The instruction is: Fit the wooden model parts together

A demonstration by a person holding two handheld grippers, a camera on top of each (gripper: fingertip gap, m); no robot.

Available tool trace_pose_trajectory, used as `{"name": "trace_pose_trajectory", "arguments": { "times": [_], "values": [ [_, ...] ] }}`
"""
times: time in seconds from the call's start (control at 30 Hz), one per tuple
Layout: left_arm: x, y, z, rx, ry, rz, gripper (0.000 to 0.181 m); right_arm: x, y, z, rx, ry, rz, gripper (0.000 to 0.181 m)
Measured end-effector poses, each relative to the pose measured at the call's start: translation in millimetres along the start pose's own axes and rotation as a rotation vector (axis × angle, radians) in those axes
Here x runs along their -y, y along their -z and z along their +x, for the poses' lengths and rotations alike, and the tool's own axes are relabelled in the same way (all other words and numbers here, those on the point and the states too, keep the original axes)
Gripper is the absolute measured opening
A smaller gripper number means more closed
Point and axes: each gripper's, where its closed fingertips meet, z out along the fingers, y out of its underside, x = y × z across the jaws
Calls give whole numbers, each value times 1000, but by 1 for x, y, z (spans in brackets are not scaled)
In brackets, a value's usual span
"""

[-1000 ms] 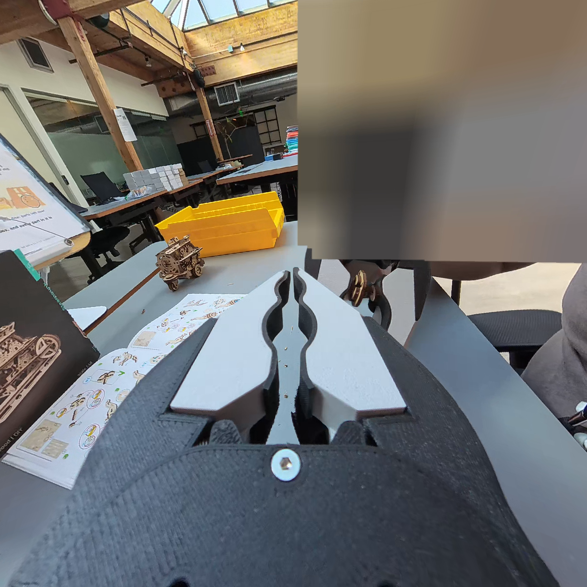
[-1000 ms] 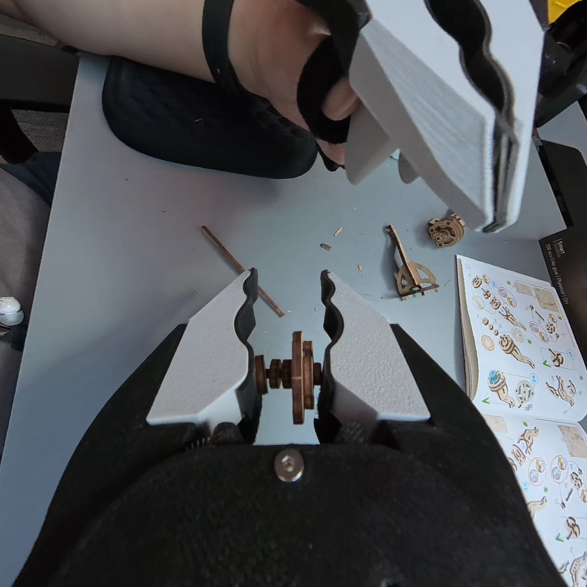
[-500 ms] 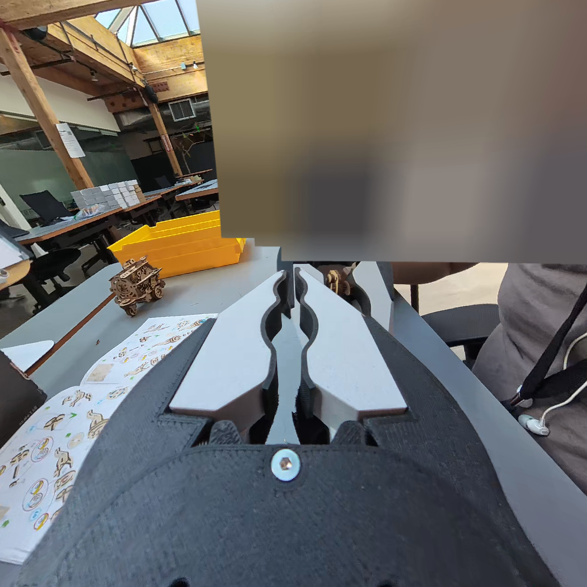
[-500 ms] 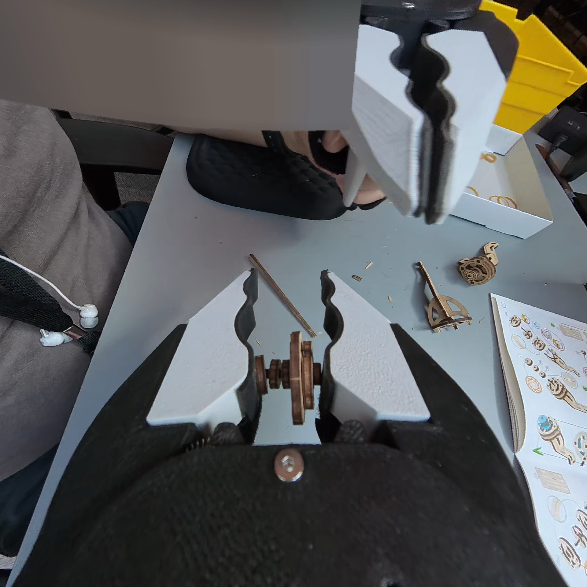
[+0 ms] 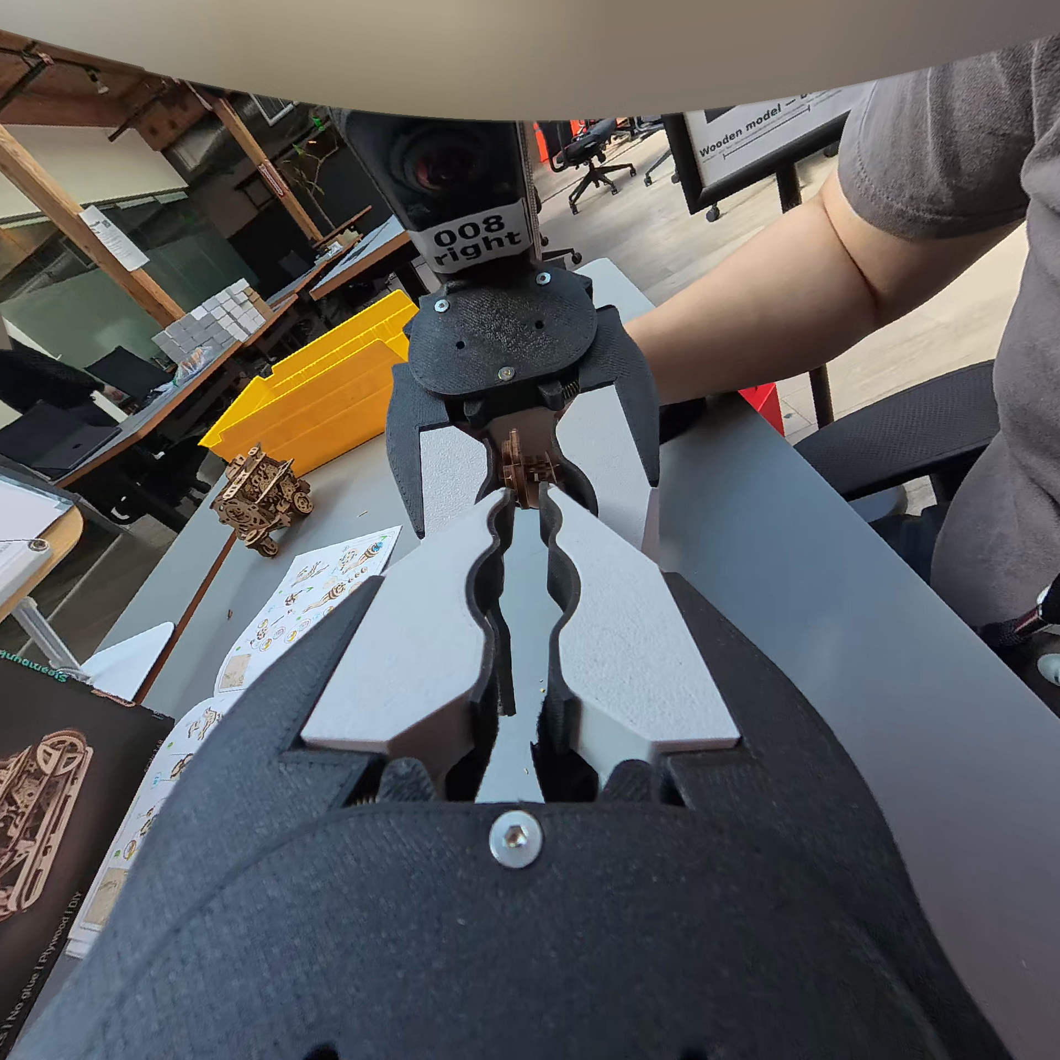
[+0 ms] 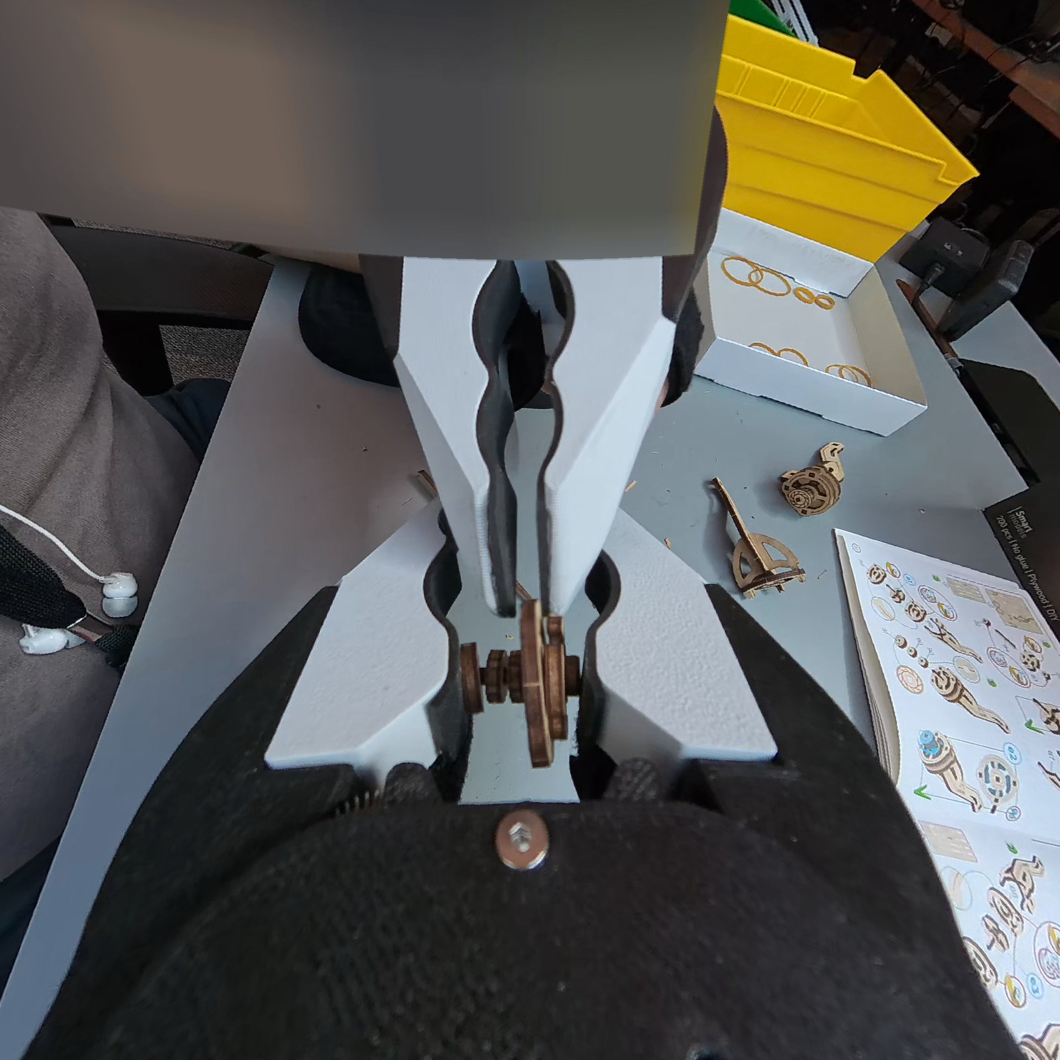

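Between our right gripper's (image 6: 519, 671) white fingers sits the small brown wooden axle with its stacked gears and one big disc (image 6: 525, 679), pinched end to end so the disc stands free and upright, edge facing out — a hold that leaves the rim open to work on. Our left gripper (image 6: 525, 602) comes in nose to nose from above, its tips nearly together with only a thin slot between them, and that slot sits right at the disc's top edge; whether it has bitten yet, we cannot tell. We judge it's lining up to nip or steady that disc.

Both tools hang above the near edge of the grey tabletop (image 6: 321, 487). Just beyond lie a thin wooden stick (image 6: 425, 484), a fan-shaped wooden piece (image 6: 757, 559) and a small round wooden sub-assembly (image 6: 809, 484), waiting their turn, the open instruction booklet (image 6: 963, 688) toward the right edge, the white cardboard tray of rubber bands (image 6: 895, 396) farther back.
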Motion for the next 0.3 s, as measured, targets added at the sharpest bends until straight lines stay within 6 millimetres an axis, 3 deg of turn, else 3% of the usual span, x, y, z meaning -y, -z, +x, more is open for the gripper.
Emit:
{"name": "trace_pose_trajectory", "arguments": {
  "times": [0.3],
  "values": [
    [2, -1, -4, 30, 12, 10, 0, 2, -1, 2, -12, 20, 1, 43]
  ]
}}
